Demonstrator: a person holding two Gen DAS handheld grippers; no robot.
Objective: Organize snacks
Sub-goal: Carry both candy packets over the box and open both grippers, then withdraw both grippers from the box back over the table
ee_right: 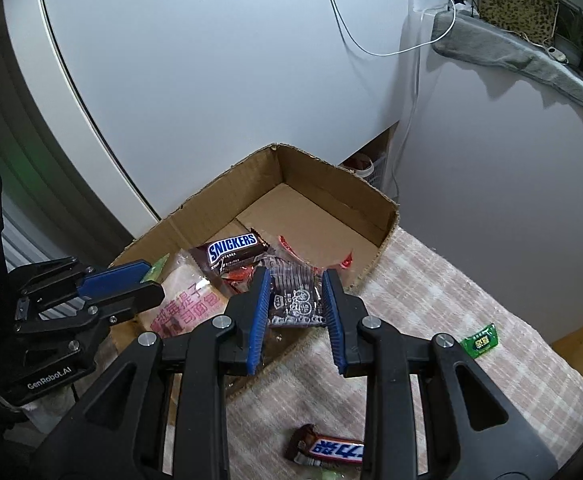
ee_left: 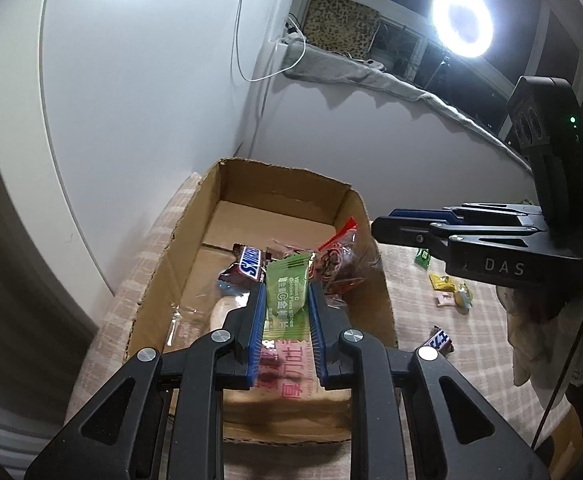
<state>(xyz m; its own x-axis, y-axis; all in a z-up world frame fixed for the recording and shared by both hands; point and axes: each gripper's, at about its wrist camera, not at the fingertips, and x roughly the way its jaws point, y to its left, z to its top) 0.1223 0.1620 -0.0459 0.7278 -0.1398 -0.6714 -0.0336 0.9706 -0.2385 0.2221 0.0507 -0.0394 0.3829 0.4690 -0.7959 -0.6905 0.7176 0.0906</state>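
Left tongs (ee_left: pixel 287 292): clenched on a green packet (ee_left: pixel 287 296), holding it above the near half of the box (ee_left: pixel 171 248), over the snacks already lying inside.
Right tongs (ee_right: pixel 296 280): gripping a dark packet (ee_right: pixel 296 298) by its two side edges, hanging over the box's near right rim.
Green packet axis: its long side is running along the left fingers (ee_left: pixel 257 320), far end pointing toward the box's back wall; the printed face is turned up to the camera.
Dark packet axis: its stripes are running away from the camera, in line with the right fingers; the packet looks nearly square, so its long axis cannot be told for certain.
Box contents: a Snickers bar (ee_right: pixel 233 248) is lying crosswise near the middle, a pink bag (ee_right: pixel 189 300) at the near left, red-wrapped sweets (ee_right: pixel 287 248) beside them; the far half is showing bare cardboard.
Table (ee_right: pixel 431 292): a second Snickers (ee_right: pixel 331 450) and a small green sweet (ee_right: pixel 480 339) are lying outside the box, not yet collected.
Step in hand: most likely dropping both packets into the box.
Doing it well: lowering each packet past the rim before opening, and keeping the two tongs apart, since they are working close together over the same box; the bare far half looks the better landing spot.
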